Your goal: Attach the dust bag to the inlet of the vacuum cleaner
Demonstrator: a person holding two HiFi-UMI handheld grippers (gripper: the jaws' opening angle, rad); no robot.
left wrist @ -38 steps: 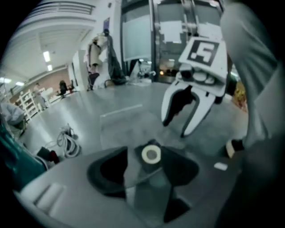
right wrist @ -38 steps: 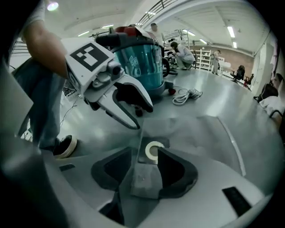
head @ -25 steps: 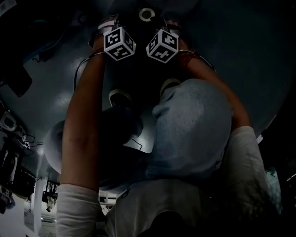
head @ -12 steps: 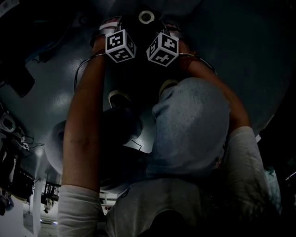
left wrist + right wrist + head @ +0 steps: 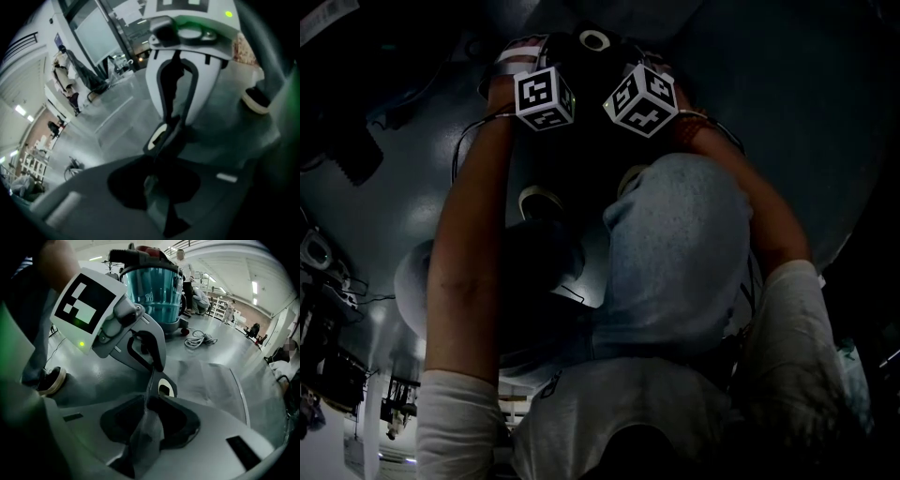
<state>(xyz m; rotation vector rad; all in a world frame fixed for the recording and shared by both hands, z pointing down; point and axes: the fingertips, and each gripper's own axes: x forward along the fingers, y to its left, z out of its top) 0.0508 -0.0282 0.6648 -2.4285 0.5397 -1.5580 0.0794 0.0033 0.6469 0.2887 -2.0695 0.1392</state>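
Above the grey floor [image 5: 825, 112], at the top middle of the head view: dust bag [image 5: 593, 40], dark, pale collar ring facing up, caught between left gripper [image 5: 567, 54] and right gripper [image 5: 623, 58], their marker cubes side by side just below it. Bare forearms reaching to both tools. Bent knee in pale jeans [image 5: 675, 253] filling the middle, shoe [image 5: 534, 199] flat on the floor to its left. Too dim from up here to read the jaws.

Next, left gripper view: jaws closing, nearly together, a fold of dark bag cloth pinched between the pads. Cloth rising from there to the pale collar ring, right at the tips of the opposite tool, white-bodied, green lamp lit. Bag clear of the floor, hung between the two tools. Open grey floor beyond.

Last, right gripper view: jaws likewise closing on a thin grey strip of the bag, pads pressing it. Strip drawn taut up to the collar ring and to the left tool's tips straight ahead. Vacuum cleaner [image 5: 152, 291], teal see-through drum, standing on the floor far behind, well apart from the bag; inlet not discernible. Coil of hose or cable [image 5: 199, 339] lying on the floor just right of the cleaner. Shoe toe near the left edge of the floor.
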